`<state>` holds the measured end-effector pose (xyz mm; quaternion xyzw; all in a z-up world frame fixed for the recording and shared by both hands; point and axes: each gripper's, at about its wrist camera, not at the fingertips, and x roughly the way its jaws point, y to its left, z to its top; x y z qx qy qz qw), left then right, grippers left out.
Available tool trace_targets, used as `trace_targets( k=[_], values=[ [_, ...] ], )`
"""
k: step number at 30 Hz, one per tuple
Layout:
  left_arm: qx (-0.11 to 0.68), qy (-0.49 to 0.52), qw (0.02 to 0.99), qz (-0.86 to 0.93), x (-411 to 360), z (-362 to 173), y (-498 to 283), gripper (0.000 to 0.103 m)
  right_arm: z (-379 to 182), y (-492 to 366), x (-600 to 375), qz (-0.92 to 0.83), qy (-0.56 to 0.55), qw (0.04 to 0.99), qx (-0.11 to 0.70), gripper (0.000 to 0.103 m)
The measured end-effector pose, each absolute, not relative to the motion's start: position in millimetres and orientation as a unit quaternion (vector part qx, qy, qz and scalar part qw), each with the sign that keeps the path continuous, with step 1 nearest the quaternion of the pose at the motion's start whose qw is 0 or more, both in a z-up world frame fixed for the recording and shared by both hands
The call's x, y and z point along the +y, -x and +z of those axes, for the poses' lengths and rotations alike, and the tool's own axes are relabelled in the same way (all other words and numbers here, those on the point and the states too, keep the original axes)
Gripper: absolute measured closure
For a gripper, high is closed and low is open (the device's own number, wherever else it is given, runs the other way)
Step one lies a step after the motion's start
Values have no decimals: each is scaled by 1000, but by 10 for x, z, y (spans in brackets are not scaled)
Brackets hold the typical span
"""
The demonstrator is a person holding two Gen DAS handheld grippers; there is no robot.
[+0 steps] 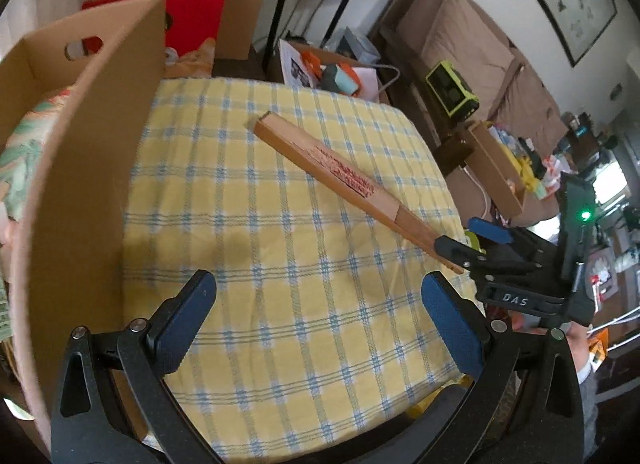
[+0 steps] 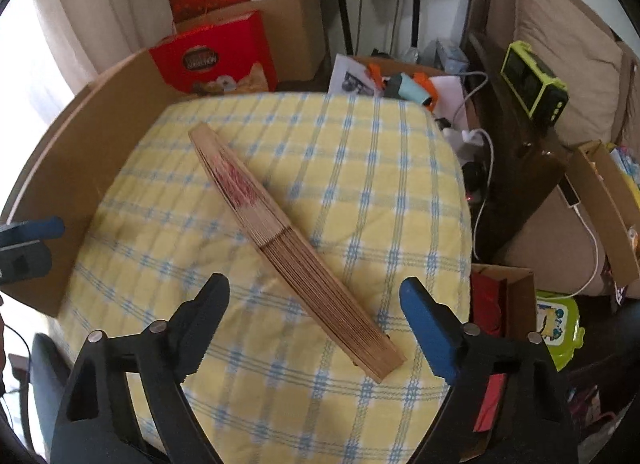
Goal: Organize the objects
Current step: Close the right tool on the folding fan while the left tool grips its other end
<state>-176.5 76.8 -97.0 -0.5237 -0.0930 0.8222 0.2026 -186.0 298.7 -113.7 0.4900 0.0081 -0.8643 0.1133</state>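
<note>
While both grippers hang above the yellow-and-blue checked cloth (image 2: pixel 360 168), a closed folding fan (image 2: pixel 288 248) lies flat on it, untouched by either tool. In the right wrist view the fan runs from about 11 o'clock, where its paper end sits, down to about 5 o'clock, where its bare wooden ribs end. The right gripper (image 2: pixel 314 312) hovers over that rib end with its fingers spread wide, one on each side of the ribs and pressing on nothing. In the left wrist view the left gripper (image 1: pixel 318 300) also stands released, its jaws parted over bare cloth with nothing between them. From there the fan lies toward 1 o'clock, and the right tool shows at 3 o'clock, its tips seemingly around the fan's narrow end, though the angle makes that hard to judge. A cardboard box (image 1: pixel 92 152) stands at 9 o'clock along the cloth's edge, with something pale and green-patterned inside it.
</note>
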Motion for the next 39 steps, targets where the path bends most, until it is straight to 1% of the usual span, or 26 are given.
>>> trace_targets(
  k=[2,4,6,8,9,12,13,15,19,23,30,32,33,34,37,39],
  values=[
    [-93,529,205,819,808,-1026,1779,0,-1213,1874,2978,-860,-496,115,19,19],
    [-96,533,207,815,826,-1062,1789,0,-1279,1876,2970,-857,-501,116,27,26],
    [-100,536,209,812,840,-1101,1797,0,-1334,1875,2965,-854,-507,114,31,28],
    [-104,538,210,809,853,-1130,1804,0,-1388,1871,2947,-850,-513,111,39,32],
    [-108,540,211,807,858,-1148,1810,0,-1411,1867,2932,-849,-515,109,45,36],
    [-125,547,218,798,869,-1201,1827,0,-1421,1844,2875,-851,-510,104,71,41],
    [-130,549,221,795,876,-1218,1830,0,-1416,1844,2868,-850,-511,105,71,48],
    [-138,553,230,789,911,-1259,1835,0,-1403,1845,2850,-847,-514,109,71,57],
    [-162,558,248,775,958,-1316,1845,2,-1394,1814,2796,-846,-515,117,71,60],
    [-194,563,260,760,974,-1386,1862,3,-1373,1768,2732,-841,-520,146,23,65],
    [-273,575,274,721,953,-1603,1940,12,-1339,1676,2524,-812,-535,219,-74,73],
    [-294,576,276,711,949,-1674,1963,13,-1342,1660,2482,-806,-538,230,-86,74],
    [-301,577,278,707,952,-1702,1967,16,-1350,1650,2451,-804,-540,234,-88,74],
    [-310,577,280,701,955,-1725,1974,24,-1365,1635,2412,-802,-542,237,-86,74],
    [-331,579,281,690,982,-1794,2012,37,-1402,1598,2339,-799,-544,242,-84,74],
    [-339,579,280,687,1021,-1820,2033,41,-1400,1581,2317,-799,-542,245,-90,74]
  ],
)
